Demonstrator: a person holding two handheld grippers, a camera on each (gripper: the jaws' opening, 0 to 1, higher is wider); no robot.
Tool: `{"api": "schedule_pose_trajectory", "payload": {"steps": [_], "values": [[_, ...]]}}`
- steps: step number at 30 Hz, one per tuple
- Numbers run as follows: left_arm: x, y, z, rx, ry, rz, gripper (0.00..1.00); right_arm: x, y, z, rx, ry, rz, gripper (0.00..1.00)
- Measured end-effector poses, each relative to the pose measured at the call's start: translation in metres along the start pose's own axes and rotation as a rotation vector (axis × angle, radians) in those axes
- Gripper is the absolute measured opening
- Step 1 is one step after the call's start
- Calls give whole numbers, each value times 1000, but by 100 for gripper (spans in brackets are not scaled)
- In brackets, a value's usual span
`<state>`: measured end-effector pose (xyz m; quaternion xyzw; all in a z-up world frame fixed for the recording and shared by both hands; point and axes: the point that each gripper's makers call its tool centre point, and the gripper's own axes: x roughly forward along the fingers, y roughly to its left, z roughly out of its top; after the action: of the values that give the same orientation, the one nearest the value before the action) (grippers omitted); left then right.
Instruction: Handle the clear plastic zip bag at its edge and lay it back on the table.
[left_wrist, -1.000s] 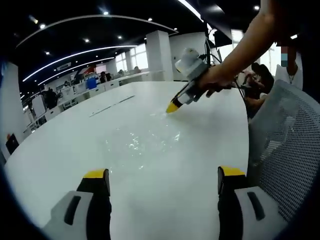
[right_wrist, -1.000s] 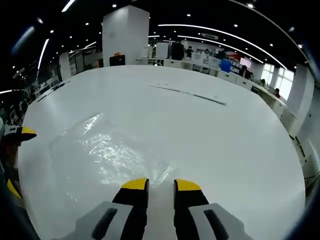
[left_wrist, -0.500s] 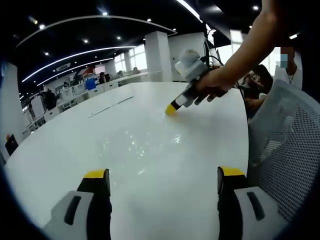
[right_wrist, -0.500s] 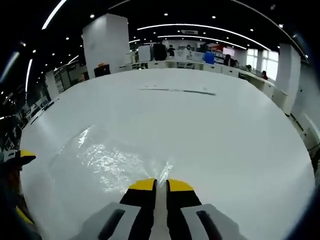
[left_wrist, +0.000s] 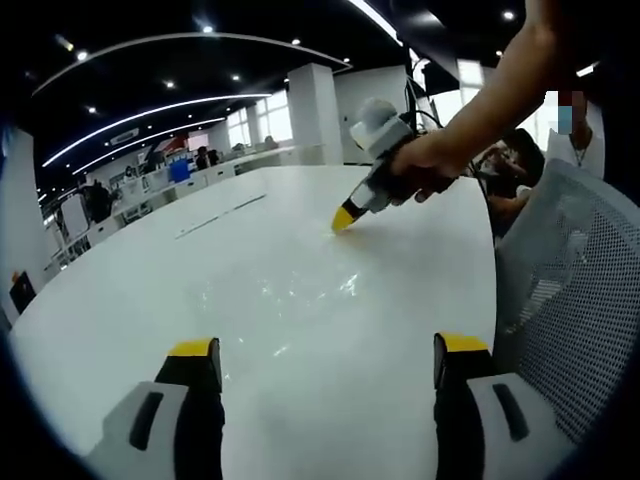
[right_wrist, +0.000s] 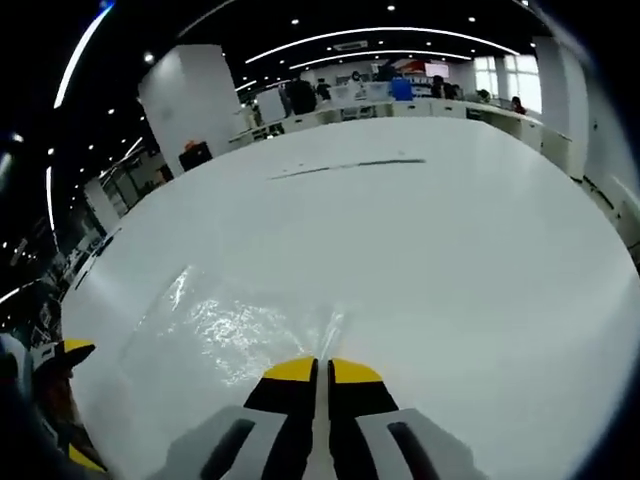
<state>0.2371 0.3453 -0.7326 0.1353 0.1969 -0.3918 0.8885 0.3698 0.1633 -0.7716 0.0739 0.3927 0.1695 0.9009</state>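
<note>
Plastic zip bag, clear and crinkled, lay spread on the broad white table, and everything else is placed here against that table. A mesh chair stood at the table's edge beside the person. Over the table's near part the left gripper hung with its jaws wide apart, holding nothing and touching nothing. Further across the table the right gripper had its yellow-tipped jaws pressed nearly together on the bag's edge, apparently pinching the film, low against the tabletop. In the left gripper view that same gripper, in the person's hand, met the bag at its far corner. The likely trouble was slip: thin, slick film caught only at its margin could slide out of the pinch, or fold under itself and come down creased rather than flat.
</note>
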Motion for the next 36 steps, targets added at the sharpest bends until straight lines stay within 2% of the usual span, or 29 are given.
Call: {"api": "schedule_pose_trajectory", "payload": {"steps": [4,8,12,17,22,29,36], "values": [[0,0,1,0,-1,-1,86,-4,5,1,69,-11,28,0],[2,-2,1,2,-1,-7,86,-8,10,-1,92,-29,37,0],[2,-6,4,4,-6,-12,85,-13,16,0,191,-68,44,0],[3,-12,8,25,-8,-26,81,-23,23,-5,250,-113,23,0],[6,-15,15,55,-12,-27,76,-32,25,-11,362,-156,-9,0],[12,-20,14,79,1,-29,69,-42,30,-14,419,-212,-43,0],[19,-34,17,145,15,-55,60,-50,41,-18,505,-249,-63,0]]}}
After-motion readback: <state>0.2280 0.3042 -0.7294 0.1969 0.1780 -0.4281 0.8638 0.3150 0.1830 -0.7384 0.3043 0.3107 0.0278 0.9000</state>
